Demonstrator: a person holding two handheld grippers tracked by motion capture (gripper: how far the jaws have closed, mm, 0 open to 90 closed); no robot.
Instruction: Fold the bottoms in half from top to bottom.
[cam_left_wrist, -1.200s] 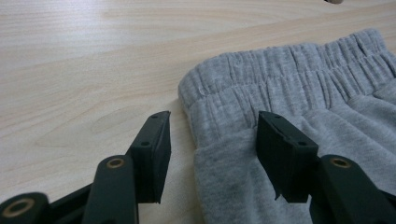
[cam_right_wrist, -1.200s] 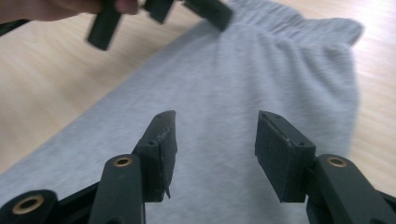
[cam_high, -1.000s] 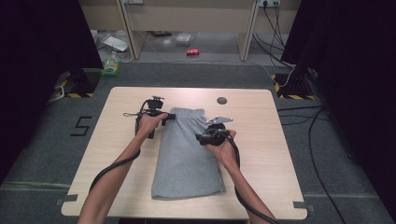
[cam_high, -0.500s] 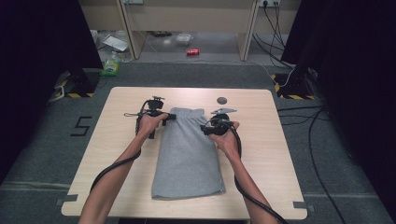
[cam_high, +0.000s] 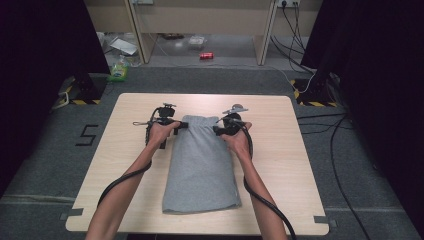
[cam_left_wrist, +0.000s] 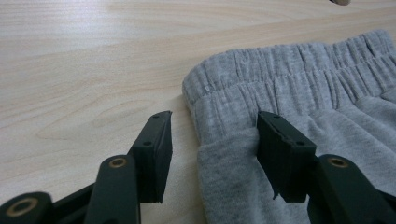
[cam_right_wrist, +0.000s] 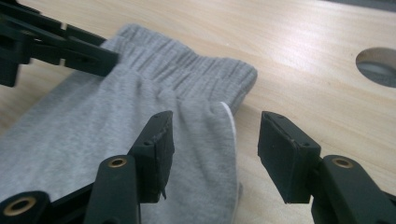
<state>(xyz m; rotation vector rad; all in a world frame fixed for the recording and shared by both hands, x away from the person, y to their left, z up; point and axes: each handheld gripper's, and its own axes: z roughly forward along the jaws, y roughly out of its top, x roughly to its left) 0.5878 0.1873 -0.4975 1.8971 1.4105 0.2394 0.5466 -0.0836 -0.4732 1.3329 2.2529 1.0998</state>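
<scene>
**Grey sweatpants: both waistband corners straddled, neither pinched**

The grey sweatpants (cam_high: 202, 167) lie folded lengthwise on the bench (cam_high: 300, 150), waistband at the far end. The likeliest slip, in my judgement, is an uneven pick-up: the left tongs (cam_left_wrist: 212, 140) stand spread with one pad on bare wood and the other resting on the cloth just below the elastic, so closing there might catch a single layer and let the fold fall open. The right tongs (cam_right_wrist: 215, 144) are likewise spread, one pad over the fabric and one over the bench beside the garment's edge (a white label peeks out there), and could close on the label or the outer ply alone. Each pair of tongs sits at its own waistband corner, straddling the side edge without gripping.
</scene>
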